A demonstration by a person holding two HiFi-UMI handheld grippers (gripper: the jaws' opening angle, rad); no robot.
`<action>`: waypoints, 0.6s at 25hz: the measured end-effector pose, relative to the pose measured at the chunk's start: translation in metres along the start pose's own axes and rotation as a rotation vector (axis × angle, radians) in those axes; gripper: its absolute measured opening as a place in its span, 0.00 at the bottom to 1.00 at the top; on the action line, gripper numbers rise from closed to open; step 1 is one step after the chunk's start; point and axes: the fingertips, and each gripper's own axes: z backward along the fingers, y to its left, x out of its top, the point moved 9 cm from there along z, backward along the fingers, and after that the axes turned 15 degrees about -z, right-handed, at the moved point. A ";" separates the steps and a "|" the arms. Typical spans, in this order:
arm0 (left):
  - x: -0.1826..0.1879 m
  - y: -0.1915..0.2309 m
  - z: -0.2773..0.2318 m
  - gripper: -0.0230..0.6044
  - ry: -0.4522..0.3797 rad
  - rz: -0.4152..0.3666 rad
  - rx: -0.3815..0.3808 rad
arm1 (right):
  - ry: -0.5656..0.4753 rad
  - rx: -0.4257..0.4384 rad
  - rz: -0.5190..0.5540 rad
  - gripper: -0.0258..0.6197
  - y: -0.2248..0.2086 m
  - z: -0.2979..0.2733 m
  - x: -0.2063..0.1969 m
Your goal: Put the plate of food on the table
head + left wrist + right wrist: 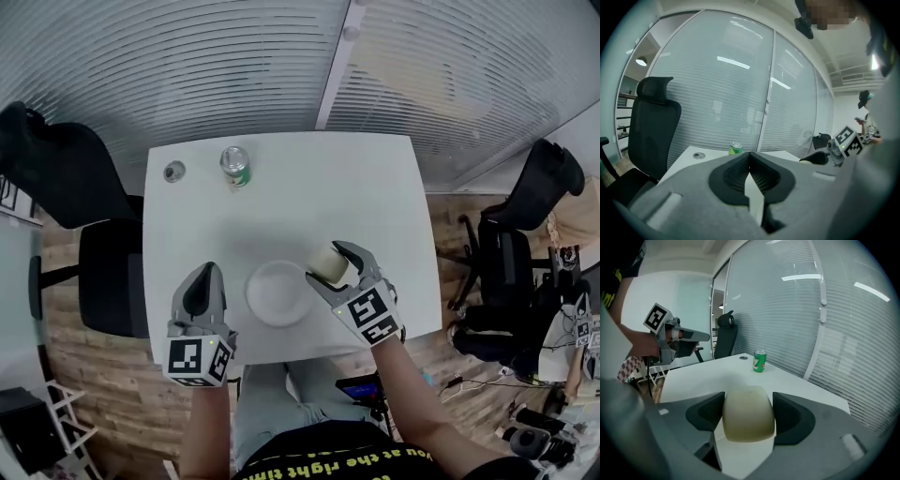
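Note:
A white, empty-looking plate [277,292] lies near the front edge of the white table [281,202]. My right gripper [330,265] hovers at the plate's right rim, shut on a pale cream bun [328,263]. In the right gripper view the bun [748,414] fills the gap between the jaws of the right gripper [748,404]. My left gripper [204,279] is left of the plate, over the table, shut and holding nothing. In the left gripper view the left gripper [750,154] has its fingertips touching.
A green drinks can [234,166] stands at the table's far edge, with a round cable grommet [174,172] to its left. Black office chairs stand at the left [56,178] and the right [525,216]. Glass walls with blinds lie behind the table.

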 end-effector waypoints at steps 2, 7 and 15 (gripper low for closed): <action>-0.003 0.007 0.008 0.04 0.005 0.005 0.024 | 0.007 0.034 0.018 0.55 0.011 -0.010 0.003; -0.012 0.022 0.026 0.04 0.018 0.021 0.073 | 0.026 0.104 0.058 0.55 0.040 -0.034 0.008; -0.023 0.037 0.045 0.04 0.026 0.046 0.130 | 0.057 0.180 0.097 0.55 0.068 -0.056 0.004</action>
